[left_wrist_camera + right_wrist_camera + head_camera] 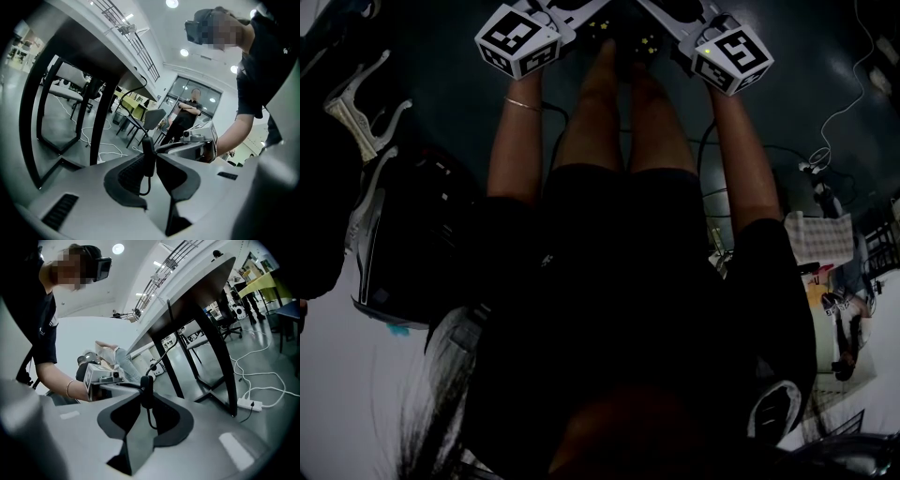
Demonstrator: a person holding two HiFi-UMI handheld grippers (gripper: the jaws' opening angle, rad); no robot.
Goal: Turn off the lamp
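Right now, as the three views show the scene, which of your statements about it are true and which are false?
1. A black in-line switch stands between the jaws of the left gripper. True.
2. The jaws of the right gripper are pressed together with nothing between them. False: they stand apart, with the same switch between them.
3. A white power strip lies on the floor. True.
4. The bracelet is on the person's right wrist. False: it is on the left wrist.
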